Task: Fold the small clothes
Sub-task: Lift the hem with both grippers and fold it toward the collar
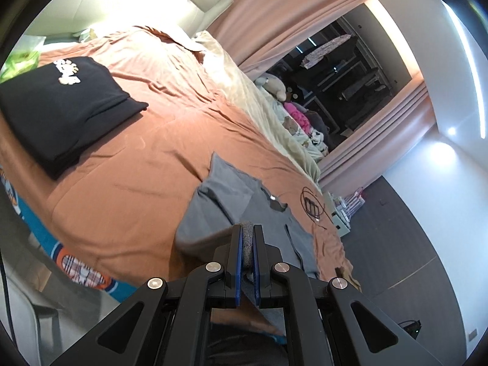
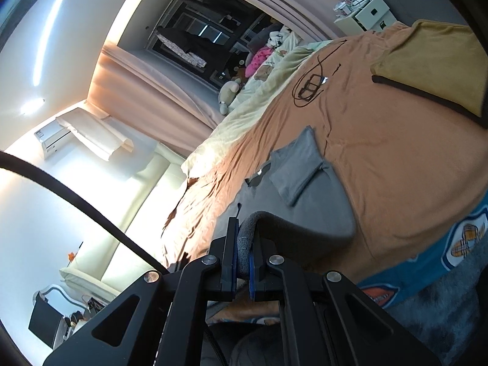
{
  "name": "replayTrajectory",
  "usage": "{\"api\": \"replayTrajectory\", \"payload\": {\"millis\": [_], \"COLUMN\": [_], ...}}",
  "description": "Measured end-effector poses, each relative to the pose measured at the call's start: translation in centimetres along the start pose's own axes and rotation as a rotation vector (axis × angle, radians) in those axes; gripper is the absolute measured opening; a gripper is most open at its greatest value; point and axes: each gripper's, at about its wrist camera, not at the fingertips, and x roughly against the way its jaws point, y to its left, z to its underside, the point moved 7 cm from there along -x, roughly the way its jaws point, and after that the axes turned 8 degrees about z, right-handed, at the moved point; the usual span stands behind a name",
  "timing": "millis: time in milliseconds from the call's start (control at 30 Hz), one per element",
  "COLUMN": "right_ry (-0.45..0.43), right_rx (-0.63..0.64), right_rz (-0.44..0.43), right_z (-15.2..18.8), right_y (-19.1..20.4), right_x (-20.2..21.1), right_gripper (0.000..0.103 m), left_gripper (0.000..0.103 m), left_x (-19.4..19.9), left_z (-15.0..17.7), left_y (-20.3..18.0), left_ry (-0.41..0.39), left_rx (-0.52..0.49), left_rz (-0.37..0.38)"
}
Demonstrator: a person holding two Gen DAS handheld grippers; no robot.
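Note:
A small grey shirt point(image 1: 244, 210) lies on the orange bedspread point(image 1: 146, 164), its sleeves folded inward. My left gripper point(image 1: 247, 228) is shut on the shirt's near hem, a roll of grey cloth pinched between the blue pads. In the right wrist view the same grey shirt point(image 2: 305, 189) spreads ahead, one sleeve folded over it. My right gripper point(image 2: 245, 228) is shut on another part of the hem, which arches up from the bed between the jaws.
A folded black garment point(image 1: 64, 103) with a white print lies at the far left of the bed. A mustard cloth with dark trim point(image 2: 433, 61) sits at the right. A black cable loop point(image 2: 308, 85) rests on the bedspread. Pale bedding and soft toys point(image 1: 292, 122) line the far edge.

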Motion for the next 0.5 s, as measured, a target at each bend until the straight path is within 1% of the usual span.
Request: {"api": "replayTrajectory", "payload": {"millis": [233,500], "right_ry": [0.022,0.057], "right_rx": [-0.017,-0.020], "right_rz": [0.036,0.059], "right_z": [-2.4,-5.0], "right_y": [-0.5,-0.5], "right_x": [-4.1,-7.8], "right_gripper": [0.002,0.002], "left_gripper": [0.005,0.006], "left_x": [-5.2,-10.3], "left_z": [-2.6,-4.6], "left_y": [0.6,1.2], "left_ry": [0.028,0.069], "left_rx": [0.002,-0.015], "left_rz": [-0.032,-0.076]}}
